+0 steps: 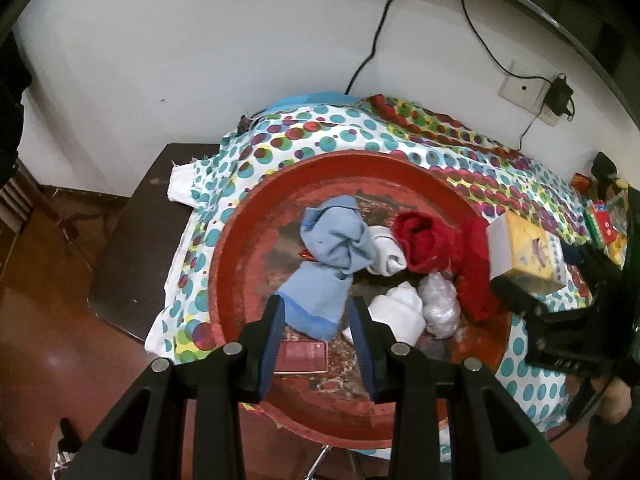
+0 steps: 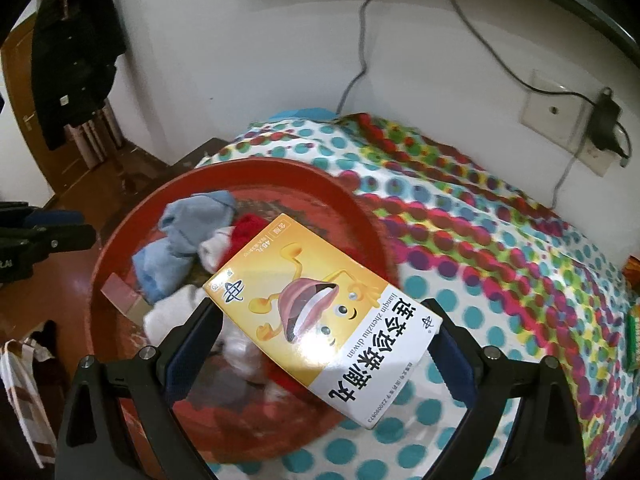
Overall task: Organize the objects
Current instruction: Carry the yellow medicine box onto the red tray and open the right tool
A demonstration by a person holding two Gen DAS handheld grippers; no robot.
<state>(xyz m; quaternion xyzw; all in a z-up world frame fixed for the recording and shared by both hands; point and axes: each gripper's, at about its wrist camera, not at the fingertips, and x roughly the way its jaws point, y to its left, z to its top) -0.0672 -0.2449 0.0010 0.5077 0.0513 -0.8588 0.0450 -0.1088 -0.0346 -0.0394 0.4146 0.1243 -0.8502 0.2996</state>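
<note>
There, medicine box [image 2: 320,316] between jaws.

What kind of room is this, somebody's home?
Probably a lived-in home room. A spotted multicoloured cloth covers the table, a round red tray holds rolled socks such as the light blue sock, and a black charger sits in a wall socket.
</note>
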